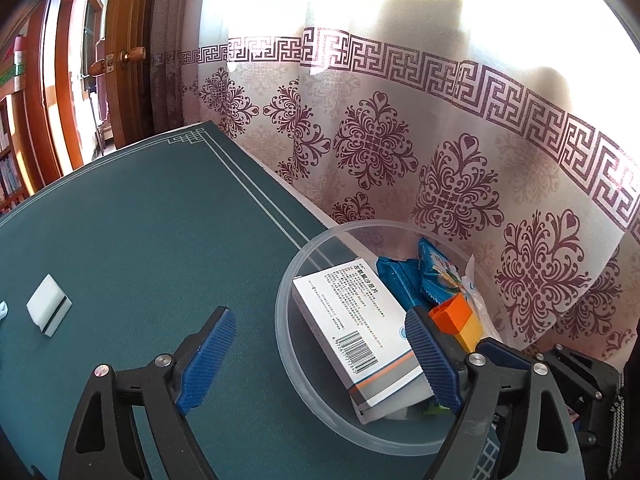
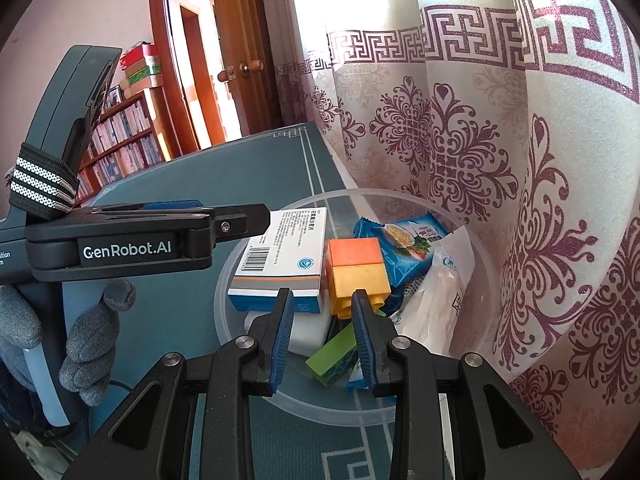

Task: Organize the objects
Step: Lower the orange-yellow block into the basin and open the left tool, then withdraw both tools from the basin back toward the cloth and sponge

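Green desk [image 1: 140, 220]: my left hand-held gripper [image 1: 320, 356] gapes empty over clear bowl [image 1: 288, 280] holding medicine box [image 1: 352, 320], blocks [image 2: 356, 268]; right hand-held gripper [image 2: 322, 332] closed, empty.

Dark teal table mat [image 1: 152, 216] with thin pale border lines and a fret corner ornament, spread flat and reaching far toward the patterned curtain. Resting directly on it: a round clear plastic bowl [image 1: 286, 344] at the right, just beside the curtain, and a small white sponge block with a dark stripe [image 1: 49, 305] well apart at the left. Nearly touching that block, at the left edge, a pale scrap too cut off to identify.
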The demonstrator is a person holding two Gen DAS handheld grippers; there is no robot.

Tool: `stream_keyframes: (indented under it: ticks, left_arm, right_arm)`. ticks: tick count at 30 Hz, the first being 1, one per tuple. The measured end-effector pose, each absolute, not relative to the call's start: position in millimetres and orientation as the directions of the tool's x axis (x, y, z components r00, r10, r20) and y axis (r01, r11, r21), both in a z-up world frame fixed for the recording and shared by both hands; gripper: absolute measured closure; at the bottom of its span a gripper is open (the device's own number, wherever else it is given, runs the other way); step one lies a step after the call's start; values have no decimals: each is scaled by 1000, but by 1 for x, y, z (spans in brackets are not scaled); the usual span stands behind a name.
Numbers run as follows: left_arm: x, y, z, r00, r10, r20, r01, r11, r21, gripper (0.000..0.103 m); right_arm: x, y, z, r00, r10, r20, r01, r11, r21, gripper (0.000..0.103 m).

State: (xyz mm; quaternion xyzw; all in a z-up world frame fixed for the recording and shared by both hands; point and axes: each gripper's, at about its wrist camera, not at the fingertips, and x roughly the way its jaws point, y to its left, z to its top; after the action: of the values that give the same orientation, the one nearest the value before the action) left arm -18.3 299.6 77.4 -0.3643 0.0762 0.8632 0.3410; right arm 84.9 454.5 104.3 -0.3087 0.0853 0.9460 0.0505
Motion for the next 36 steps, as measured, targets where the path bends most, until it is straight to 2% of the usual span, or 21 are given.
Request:
stream_keyframes:
  ticks: [11, 25, 26, 29, 30, 36]
  left_arm:
    - [-24, 268, 76, -557, 484, -675, -574, -812, -107, 9]
    - [-32, 225, 68, -621, 396, -677, -474, -877, -78, 4]
    - [-33, 221, 68, -624, 387, -678, -463, -883, -77, 4]
    - [-37, 209, 65, -632, 369, -682, -437, -896, -80, 4]
    - [-38, 206, 65, -636, 362, -682, -427, -901, -80, 4]
    - [-45, 181, 63, -656, 322, -682, -369, -926, -81, 2]
  right_arm:
    - [93, 449, 117, -837, 88, -541, -175, -978, 112, 71]
    - [91, 428, 118, -835, 69, -546, -148, -984, 102, 71]
    - [90, 425, 118, -835, 67, -547, -145, -984, 101, 69]
    - [87, 419, 119, -838, 57, -542, -135, -985, 104, 49]
    - [86, 417, 120, -841, 54, -539, -130, -986, 104, 45]
    - [74, 398, 125, -843, 25, -537, -80, -993, 81, 45]
